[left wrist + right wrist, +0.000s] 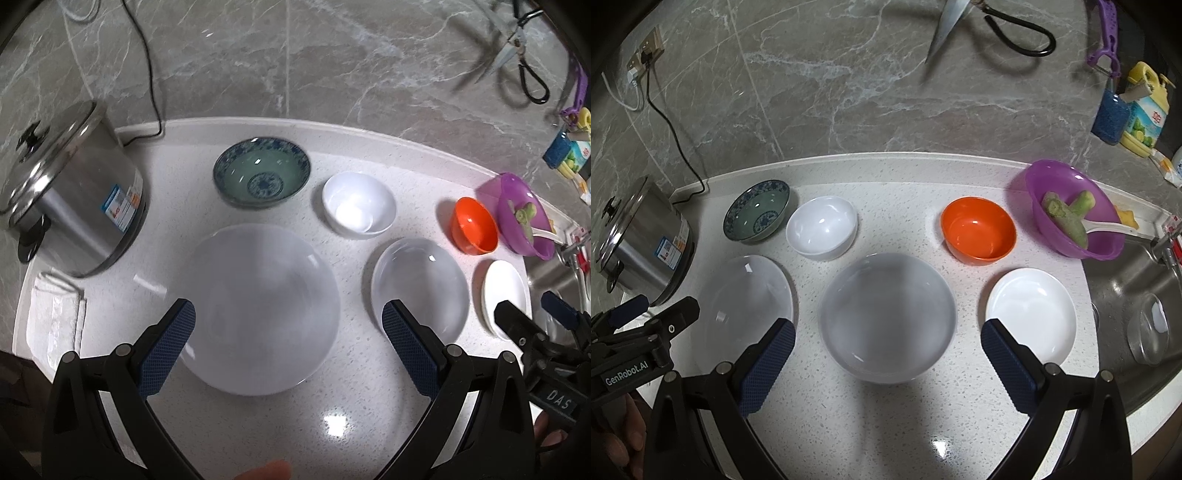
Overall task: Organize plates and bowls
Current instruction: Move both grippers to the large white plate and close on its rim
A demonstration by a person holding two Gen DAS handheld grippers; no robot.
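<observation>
Worktop (pixel 886 424), white and speckled, carries 7 vessels, taken here relative to the frosted glass bowl (pixel 888 317) at its middle. Behind that bowl to the left stands a white bowl (pixel 822 227), and farther left a blue-patterned bowl (pixel 757 210). Behind it to the right sits an orange bowl (pixel 979 230), with a purple bowl (pixel 1071 210) beyond holding green vegetable pieces (pixel 1067 214) and a white spoon (pixel 1108 227). Just left of the frosted bowl lies a clear glass plate (pixel 746 306); to its right, a white plate (pixel 1030 317). A steel pot (pixel 74 199) stands far left, and a folded cloth (pixel 55 321) lies in front of the pot. A sink (pixel 1137 295) adjoins the worktop beyond the white plate.

Left gripper (pixel 288 325) hangs above the glass plate, fingers wide apart, holding nothing. Right gripper (pixel 888 345) hangs above the frosted bowl, fingers likewise apart and empty.
</observation>
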